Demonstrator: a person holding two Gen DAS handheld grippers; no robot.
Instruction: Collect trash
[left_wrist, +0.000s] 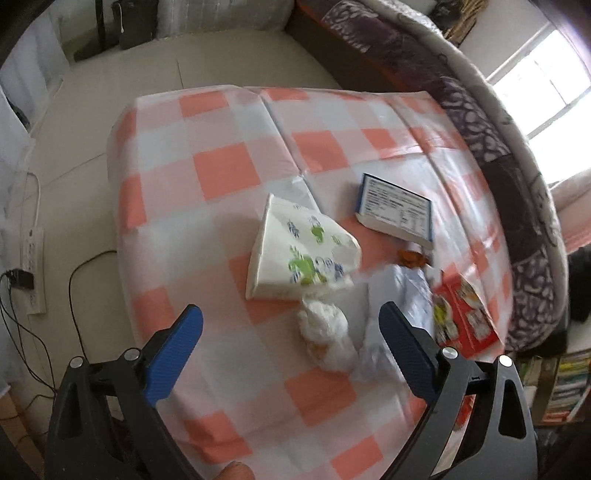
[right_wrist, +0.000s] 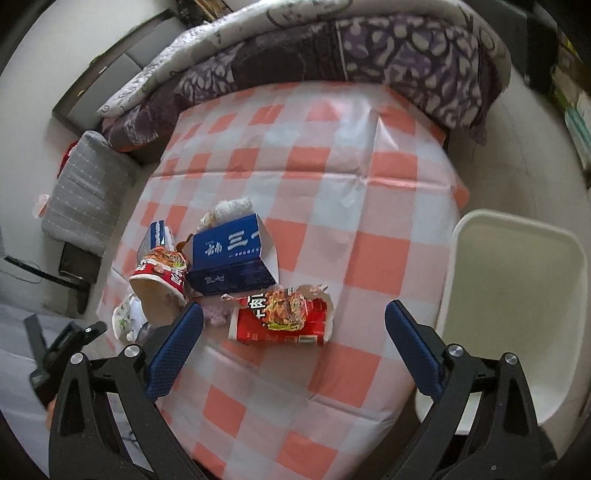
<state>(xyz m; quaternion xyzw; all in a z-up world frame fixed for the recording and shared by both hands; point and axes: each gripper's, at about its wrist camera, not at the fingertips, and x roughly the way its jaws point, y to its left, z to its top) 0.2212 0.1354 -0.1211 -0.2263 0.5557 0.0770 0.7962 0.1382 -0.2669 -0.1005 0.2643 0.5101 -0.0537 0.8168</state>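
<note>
On the orange-and-white checked table (left_wrist: 221, 173) lies a squashed paper cup (left_wrist: 303, 251) with green and blue print. A crumpled white tissue (left_wrist: 327, 339) sits just below it, between the fingers of my open left gripper (left_wrist: 291, 314), which hovers above it. Farther right are a blue box (left_wrist: 397, 216) and a red noodle wrapper (left_wrist: 463, 317). My right gripper (right_wrist: 294, 310) is open over a flattened red noodle cup (right_wrist: 284, 317). Beyond that cup are an opened blue box (right_wrist: 236, 258), a tipped noodle cup (right_wrist: 160, 277) and the tissue (right_wrist: 231, 208).
A white bin (right_wrist: 458, 258) stands off the table's right edge in the right wrist view. A purple patterned quilt (right_wrist: 369, 55) borders the far side and a grey cushion (right_wrist: 85, 192) lies at the left. A power strip (left_wrist: 33, 269) and cables lie on the floor.
</note>
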